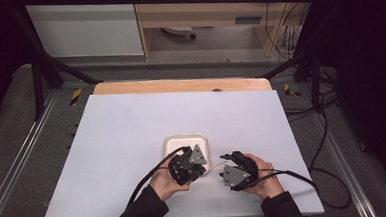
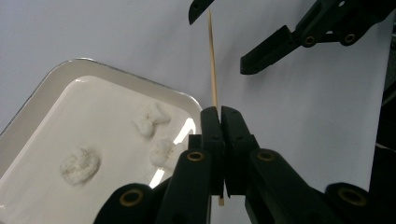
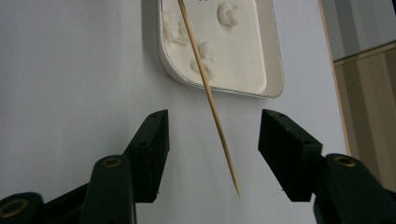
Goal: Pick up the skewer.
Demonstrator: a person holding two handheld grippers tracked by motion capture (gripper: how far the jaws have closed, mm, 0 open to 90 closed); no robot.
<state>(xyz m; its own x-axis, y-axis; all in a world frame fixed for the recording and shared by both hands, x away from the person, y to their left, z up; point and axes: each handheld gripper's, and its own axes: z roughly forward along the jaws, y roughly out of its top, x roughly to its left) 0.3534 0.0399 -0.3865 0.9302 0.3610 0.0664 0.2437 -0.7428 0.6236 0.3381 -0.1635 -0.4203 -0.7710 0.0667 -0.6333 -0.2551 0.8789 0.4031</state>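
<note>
Wooden and thin, a skewer (image 2: 213, 60) is pinched between the pressed-together jaws of the left gripper (image 2: 220, 122), and its pointed end reaches across toward the right gripper (image 3: 212, 154). In the right gripper view the skewer hangs free in the gap between the two spread jaws, with its tip (image 3: 236, 191) low between them and touching neither pad; the shaft runs up toward 11 o'clock, over the white tray (image 3: 275, 60). No earlier picture is at hand, so I describe only how they stand: apart, with the stick between. In the high view both hands meet near the lower middle of the white table (image 1: 112, 142), the left gripper (image 1: 189, 165) just at the lower edge of the tray (image 1: 185, 138) and the right gripper (image 1: 236, 170) at its 4 o'clock. Three pale, soft lumps of food (image 2: 80, 164) lie on the tray, near to each other but not touching. I judge that the step in hand is passing or steadying the skewer between the two grippers, before a lump is speared. The next move calls, I think, for the right jaws to close squarely on the shaft some way back from the tip, while the left holds firm, because such a thin stick can easily roll or slip out sideways
</note>
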